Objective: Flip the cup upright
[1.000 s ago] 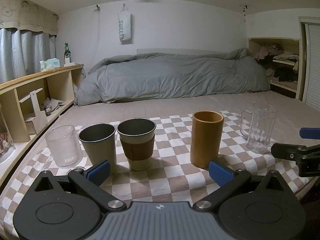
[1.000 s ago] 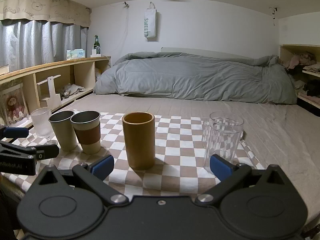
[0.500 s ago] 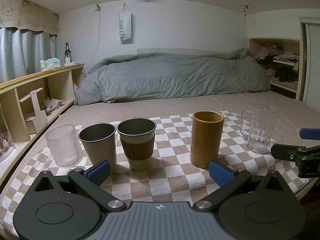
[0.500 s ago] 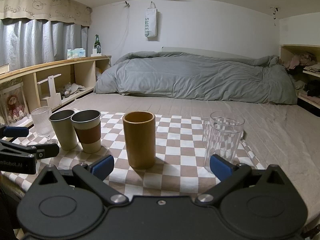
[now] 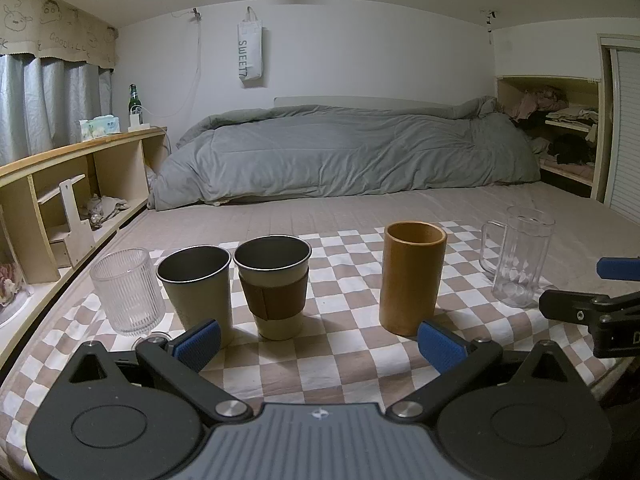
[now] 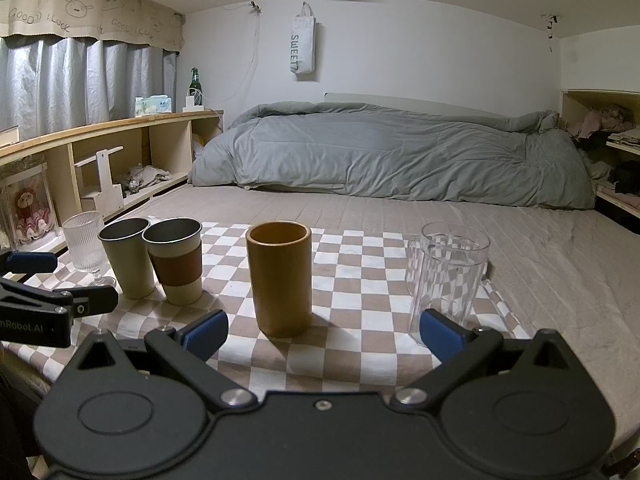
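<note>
Several cups stand upright in a row on a checkered cloth (image 5: 348, 364): a ribbed stemmed glass (image 5: 127, 292), a grey-green metal cup (image 5: 196, 286), a metal cup with a brown sleeve (image 5: 274, 286), a brown bamboo cup (image 5: 412, 276) and a clear glass mug (image 5: 518, 256). My left gripper (image 5: 318, 346) is open and empty, just short of the sleeved and bamboo cups. My right gripper (image 6: 324, 332) is open and empty, in front of the bamboo cup (image 6: 279, 276) and the glass mug (image 6: 446, 276).
The cloth lies on a bed with a grey duvet (image 5: 344, 152) at the back. A wooden shelf unit (image 5: 68, 184) runs along the left, another shelf (image 5: 560, 140) stands at the right. The right gripper's side shows at the left view's right edge (image 5: 592, 308).
Both grippers have drifted very slightly; the cups have not moved.
</note>
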A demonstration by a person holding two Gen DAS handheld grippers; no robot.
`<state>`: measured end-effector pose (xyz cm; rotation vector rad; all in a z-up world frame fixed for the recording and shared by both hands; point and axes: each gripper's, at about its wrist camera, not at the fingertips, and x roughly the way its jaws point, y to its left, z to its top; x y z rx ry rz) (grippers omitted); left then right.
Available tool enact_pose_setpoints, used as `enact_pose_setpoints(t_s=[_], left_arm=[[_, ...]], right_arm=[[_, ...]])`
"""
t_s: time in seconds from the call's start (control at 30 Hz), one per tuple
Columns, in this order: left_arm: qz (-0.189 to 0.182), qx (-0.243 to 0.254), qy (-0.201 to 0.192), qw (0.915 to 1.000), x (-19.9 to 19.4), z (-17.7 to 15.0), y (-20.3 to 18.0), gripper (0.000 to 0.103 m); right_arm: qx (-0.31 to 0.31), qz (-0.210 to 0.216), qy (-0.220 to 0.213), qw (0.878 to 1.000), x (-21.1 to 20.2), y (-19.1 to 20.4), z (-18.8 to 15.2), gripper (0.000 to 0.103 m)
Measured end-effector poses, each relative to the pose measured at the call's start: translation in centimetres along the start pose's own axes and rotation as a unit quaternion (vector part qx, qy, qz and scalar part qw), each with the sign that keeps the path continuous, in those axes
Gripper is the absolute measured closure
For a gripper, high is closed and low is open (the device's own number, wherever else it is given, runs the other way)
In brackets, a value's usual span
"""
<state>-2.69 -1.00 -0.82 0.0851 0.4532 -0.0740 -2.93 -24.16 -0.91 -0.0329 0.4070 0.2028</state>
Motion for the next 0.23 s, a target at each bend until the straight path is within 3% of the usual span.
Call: enact_pose_setpoints(t_s=[0.23], left_arm=[[0.0,0.001,0.0,1.0,-0.05,-0.02,-0.02,0.0]], right_arm=[[0.001,0.0,0.0,1.0,0.03,-0.02,-0.04,0.0]])
